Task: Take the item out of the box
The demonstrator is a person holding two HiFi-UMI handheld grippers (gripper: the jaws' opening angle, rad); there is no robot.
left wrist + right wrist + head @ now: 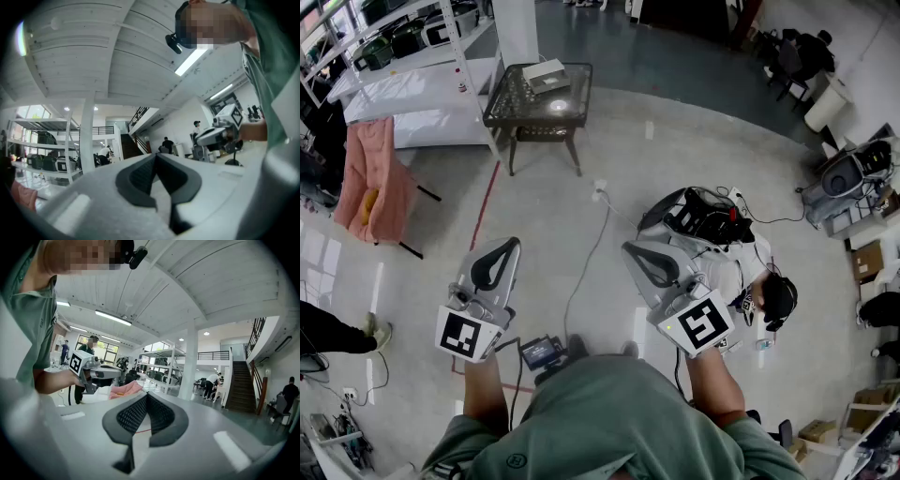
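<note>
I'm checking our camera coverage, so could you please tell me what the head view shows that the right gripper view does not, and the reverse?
Only the head view: the dark side table carrying what looks like a flat box. Only the right gripper view: the white ceiling and the staircase. Both: the left gripper and right gripper, each shut and empty, plus the pink cloth.
</note>
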